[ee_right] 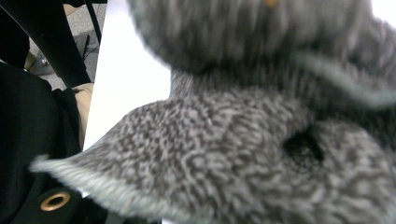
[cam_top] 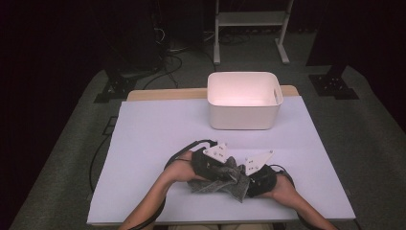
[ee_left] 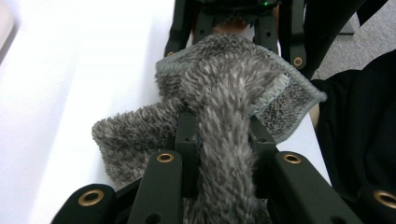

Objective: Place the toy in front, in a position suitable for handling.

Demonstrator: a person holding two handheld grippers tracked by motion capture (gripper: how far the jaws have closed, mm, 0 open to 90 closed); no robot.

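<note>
Black hand-held gripper (cam_top: 221,173), brass-ringed screws, seemingly.

A grey fluffy cloth (cam_top: 221,182) with a pale stitched edge is lying crumpled near the front edge of the white table top. In the left gripper view the cloth (ee_left: 224,116) is bunching into a thick fold, and one hemmed corner is hanging out sideways.

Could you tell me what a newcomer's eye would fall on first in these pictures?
Most likely the fluffy grey cloth, bunched up near the front edge of the white table between the left gripper and the right gripper. In the left gripper view a fold of it is pinched between the black jaws. Behind it, a white bin stands at the table's far edge.
</note>
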